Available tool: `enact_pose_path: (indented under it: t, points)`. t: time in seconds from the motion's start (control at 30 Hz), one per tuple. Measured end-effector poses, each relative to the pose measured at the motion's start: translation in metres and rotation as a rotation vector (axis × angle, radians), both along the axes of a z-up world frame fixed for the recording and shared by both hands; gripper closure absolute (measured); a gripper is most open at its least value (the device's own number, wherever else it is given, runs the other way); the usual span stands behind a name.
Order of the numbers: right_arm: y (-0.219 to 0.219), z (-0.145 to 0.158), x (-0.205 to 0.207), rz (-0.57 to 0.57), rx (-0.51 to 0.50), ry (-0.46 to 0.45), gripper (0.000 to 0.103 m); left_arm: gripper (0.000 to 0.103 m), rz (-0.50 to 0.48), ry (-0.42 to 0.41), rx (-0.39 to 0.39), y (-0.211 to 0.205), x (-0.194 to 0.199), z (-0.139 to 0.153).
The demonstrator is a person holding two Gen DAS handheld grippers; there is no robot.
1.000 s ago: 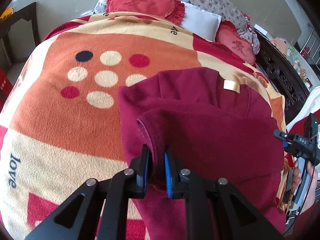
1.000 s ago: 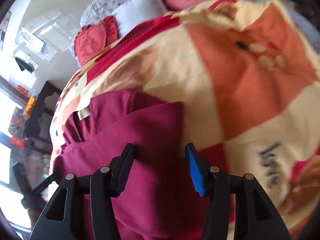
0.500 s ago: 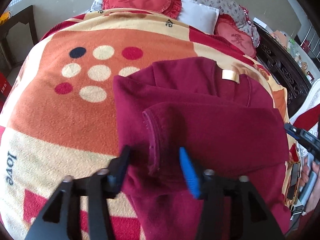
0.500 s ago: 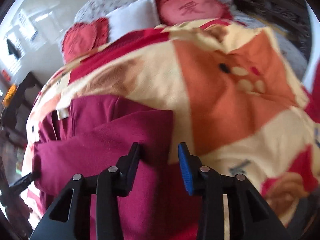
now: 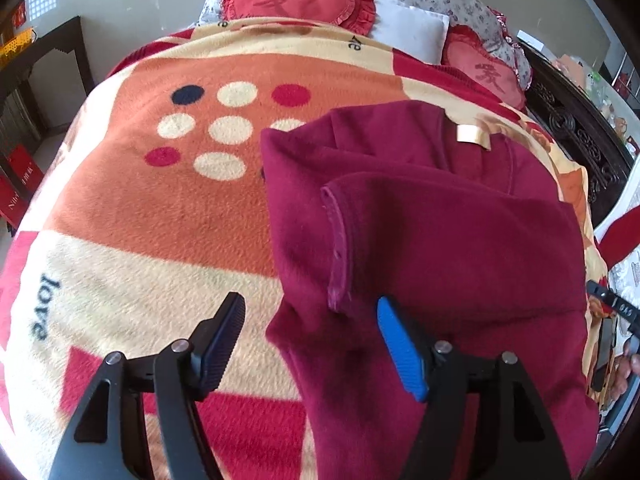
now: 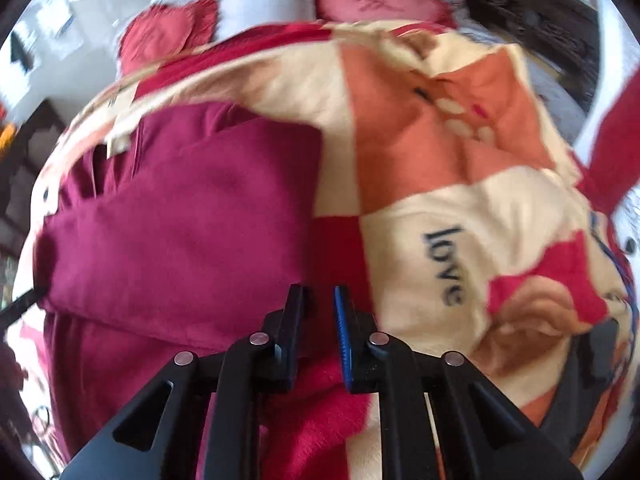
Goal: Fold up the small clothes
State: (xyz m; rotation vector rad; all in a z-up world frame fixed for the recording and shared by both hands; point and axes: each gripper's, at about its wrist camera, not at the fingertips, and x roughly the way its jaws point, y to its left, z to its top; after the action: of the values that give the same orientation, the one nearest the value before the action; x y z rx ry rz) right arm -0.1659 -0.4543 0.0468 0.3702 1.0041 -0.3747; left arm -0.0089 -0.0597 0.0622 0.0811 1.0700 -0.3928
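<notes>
The dark red fleece top [image 5: 432, 240] is lying on the orange-and-cream patterned blanket [image 5: 160, 208], one sleeve already folded across its body; further folds are remaining. The left gripper [image 5: 310, 342] has just been opening, its jaws now straddling the sleeve cuff [image 5: 338, 248] without pinching it, while the right gripper [image 6: 318, 338] is sitting closed on nothing at the garment's edge.

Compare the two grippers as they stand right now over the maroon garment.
The left gripper is open, its jaws having just been opening, with the sleeve cuff lying free between them; the right gripper has just closed and is shut, with nothing visibly clamped. Both have one black and one blue pad and point down at the maroon garment.
</notes>
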Motion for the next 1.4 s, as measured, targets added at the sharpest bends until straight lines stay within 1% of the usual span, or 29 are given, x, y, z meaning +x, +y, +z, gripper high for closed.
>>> enact_pose_path:
  t: [0.03,0.07,0.1,0.13,0.17,0.37,0.47,0.6,0.67,0.8,0.97,1.13,1.3,1.4]
  points:
    - [-0.001,0.005,-0.006,0.007,0.029,-0.022,0.103,0.031,-0.004,-0.010,0.002,0.001,-0.003,0.004]
    - [-0.002,0.012,-0.014,0.022,0.078,-0.053,0.103,0.031,-0.007,-0.024,0.007,0.002,-0.007,0.008]
    - [-0.001,0.017,-0.024,0.028,0.115,-0.074,0.098,0.031,-0.007,-0.034,0.010,0.003,-0.012,0.012]
    - [0.000,0.023,-0.034,0.031,0.134,-0.089,0.094,0.031,-0.009,-0.044,0.009,0.005,-0.017,0.016]
    - [0.003,0.027,-0.040,0.035,0.136,-0.095,0.090,0.031,-0.011,-0.050,0.007,0.006,-0.021,0.019]
    - [0.021,0.046,-0.078,0.071,0.131,-0.094,0.090,0.030,-0.034,-0.076,0.013,0.013,-0.052,0.035]
    - [0.033,0.053,-0.098,0.095,0.118,-0.085,0.087,0.025,-0.053,-0.082,0.011,0.018,-0.071,0.042]
    - [0.044,0.056,-0.122,0.125,0.086,-0.070,0.087,0.019,-0.078,-0.083,0.003,0.024,-0.094,0.050]
    - [0.050,0.057,-0.135,0.142,0.076,-0.061,0.087,0.018,-0.090,-0.076,-0.002,0.028,-0.107,0.051]
    - [0.060,0.048,-0.160,0.164,0.094,-0.043,0.081,0.018,-0.119,-0.040,-0.016,0.038,-0.134,0.048]
    - [0.073,0.022,-0.186,0.177,0.116,0.005,0.081,0.017,-0.150,0.016,-0.010,0.055,-0.173,0.036]
    - [0.079,0.004,-0.203,0.181,0.156,0.004,0.081,0.017,-0.193,0.086,0.000,0.067,-0.211,0.018]
    - [0.081,0.000,-0.207,0.193,0.168,-0.013,0.078,0.017,-0.196,0.181,0.004,0.070,-0.236,-0.007]
    - [0.086,0.000,-0.203,0.228,0.168,-0.025,0.078,0.017,-0.193,0.212,0.009,0.069,-0.242,-0.016]
